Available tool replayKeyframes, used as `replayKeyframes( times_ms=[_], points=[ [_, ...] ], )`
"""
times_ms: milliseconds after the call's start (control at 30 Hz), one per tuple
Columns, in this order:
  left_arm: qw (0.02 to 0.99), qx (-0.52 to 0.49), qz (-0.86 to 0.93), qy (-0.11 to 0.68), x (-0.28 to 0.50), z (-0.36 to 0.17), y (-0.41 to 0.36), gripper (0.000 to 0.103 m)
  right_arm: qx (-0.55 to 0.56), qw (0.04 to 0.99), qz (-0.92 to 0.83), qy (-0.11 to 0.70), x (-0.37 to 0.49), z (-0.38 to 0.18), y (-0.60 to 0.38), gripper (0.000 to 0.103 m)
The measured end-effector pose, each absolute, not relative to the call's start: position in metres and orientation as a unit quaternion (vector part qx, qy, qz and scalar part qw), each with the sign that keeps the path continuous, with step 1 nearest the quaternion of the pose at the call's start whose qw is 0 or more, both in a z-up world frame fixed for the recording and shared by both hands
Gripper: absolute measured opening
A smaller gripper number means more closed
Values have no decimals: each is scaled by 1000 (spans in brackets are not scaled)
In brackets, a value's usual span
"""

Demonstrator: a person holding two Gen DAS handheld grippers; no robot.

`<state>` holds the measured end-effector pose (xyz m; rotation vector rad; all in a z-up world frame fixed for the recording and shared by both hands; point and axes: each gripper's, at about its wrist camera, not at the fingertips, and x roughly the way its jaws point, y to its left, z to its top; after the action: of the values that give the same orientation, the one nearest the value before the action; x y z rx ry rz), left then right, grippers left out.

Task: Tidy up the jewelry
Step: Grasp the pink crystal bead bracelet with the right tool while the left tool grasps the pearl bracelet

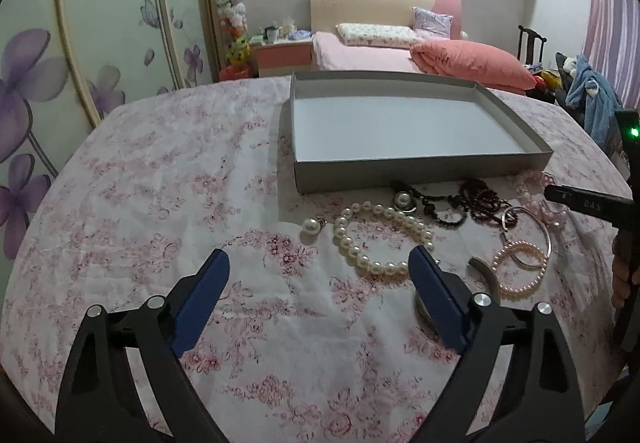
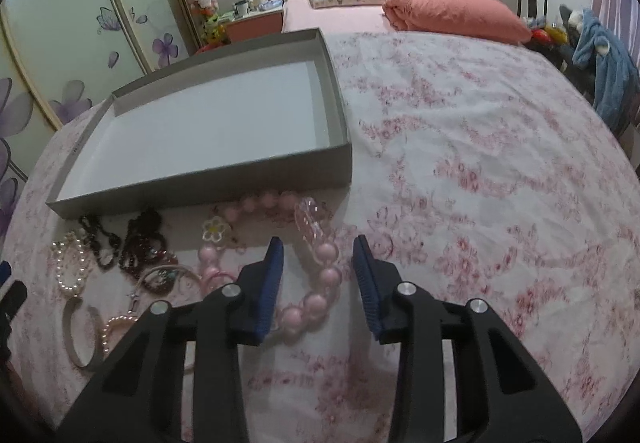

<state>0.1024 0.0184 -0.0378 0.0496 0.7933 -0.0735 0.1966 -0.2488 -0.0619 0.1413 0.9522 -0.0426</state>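
Two tools hover apart (jaws parted) — pink bead bracelet [image 2: 316, 283] between right tool [image 2: 318, 247].

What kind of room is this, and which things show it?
Most likely a bedroom: a bed with pillows, a bedside cabinet, and a wardrobe with flower-printed sliding doors.

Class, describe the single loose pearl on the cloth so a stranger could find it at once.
Find the grey tray on the flowered cloth. Jewelry lies in front of its near wall; at the left end of that spread lies the pearl. It is one lone round bead with a small metal cap, beside the pearl bracelet, a whole ring of beads.
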Motion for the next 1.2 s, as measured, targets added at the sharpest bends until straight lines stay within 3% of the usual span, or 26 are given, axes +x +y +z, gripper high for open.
replayKeyframes(
  times_ms=[133,333,433,633,833,900,1067,1200],
  points=[
    [916,16,-30,399,115,-41,22,79,64,888,-19,455,201,-62,-250,27],
    [911,15,-33,410,120,-47,19,77,40,895,-20,444,203,-63,-244,15],
    [908,18,-38,418,121,-50,15,75,44,896,-19,442,202,-64,-245,14],
    [897,9,-42,439,126,-58,12,60,36,898,-23,439,200,-65,-242,14],
    [891,-7,-50,451,133,-59,8,56,36,898,-23,439,200,-65,-241,14],
    [889,-12,-48,456,138,-61,5,51,37,898,-22,438,199,-65,-241,14],
    [889,6,-33,457,142,-65,1,24,36,898,-23,439,199,-65,-241,14],
    [888,2,-33,459,142,-65,9,16,38,898,-23,438,199,-66,-241,14]
  ],
)
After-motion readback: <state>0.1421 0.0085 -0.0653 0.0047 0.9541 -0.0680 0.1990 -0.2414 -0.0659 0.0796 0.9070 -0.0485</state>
